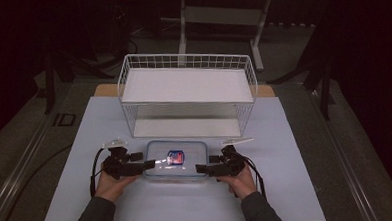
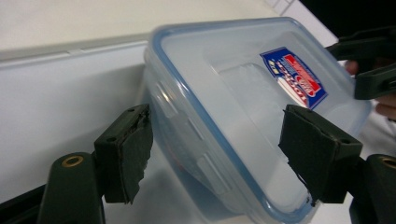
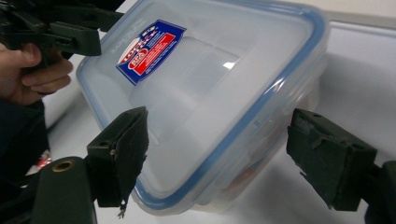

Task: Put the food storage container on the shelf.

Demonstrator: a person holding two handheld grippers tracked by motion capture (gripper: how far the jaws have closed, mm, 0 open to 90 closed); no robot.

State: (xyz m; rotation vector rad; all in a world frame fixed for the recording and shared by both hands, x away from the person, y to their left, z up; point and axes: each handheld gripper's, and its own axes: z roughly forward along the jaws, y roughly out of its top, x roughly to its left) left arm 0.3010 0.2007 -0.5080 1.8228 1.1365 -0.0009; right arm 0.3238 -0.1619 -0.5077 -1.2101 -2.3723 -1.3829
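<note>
A clear plastic food container (image 1: 176, 161) with a blue-rimmed lid and a red and blue label lies flat on the white mat (image 1: 287, 186), in front of the wire shelf. My left gripper (image 1: 143, 160) is at its left end and my right gripper (image 1: 207, 163) at its right end. In the left gripper view the container's (image 2: 233, 93) end sits between the wide-apart jaws of the left gripper (image 2: 219, 158), and the pads do not press on it. The right gripper (image 3: 224, 154) likewise straddles the container's (image 3: 210, 84) other end with room on either side.
A white wire shelf (image 1: 188, 91) with two levels stands just behind the container, both levels bare. The mat spreads out to the left, right and front. Beyond the table are a dark floor and a white table frame (image 1: 220, 14).
</note>
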